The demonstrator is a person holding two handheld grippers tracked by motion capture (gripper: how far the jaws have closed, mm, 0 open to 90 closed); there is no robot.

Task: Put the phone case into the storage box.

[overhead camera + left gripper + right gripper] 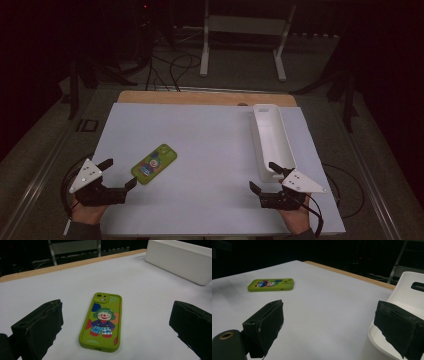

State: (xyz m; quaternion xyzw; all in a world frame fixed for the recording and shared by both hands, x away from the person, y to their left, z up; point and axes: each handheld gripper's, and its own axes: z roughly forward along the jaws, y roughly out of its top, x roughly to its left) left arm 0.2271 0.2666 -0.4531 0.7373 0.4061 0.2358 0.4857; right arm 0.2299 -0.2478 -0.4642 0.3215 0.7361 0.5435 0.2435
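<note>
We note the main risk first: the green phone case (154, 164) lies flat and low on the white bench (210, 145), so jaws closing from above could skid off its rounded edges and push it rather than lift it; a slanted approach could also drag the case across the smooth sheet. The left gripper (119, 175) sits at about 8 o'clock from the case, jaws spread wide and empty, the case just ahead of them. In the left gripper view the case (102, 321) lies between the two jaw lines but beyond the tips, untouched, camera cut-out pointing away. The right gripper (263, 177) hovers at the bench's 5 o'clock corner, jaws likewise wide and holding nothing, its far jaw just beside the near end of the white tray (272, 140); we judge a careless swing there could knock the tray.
</note>
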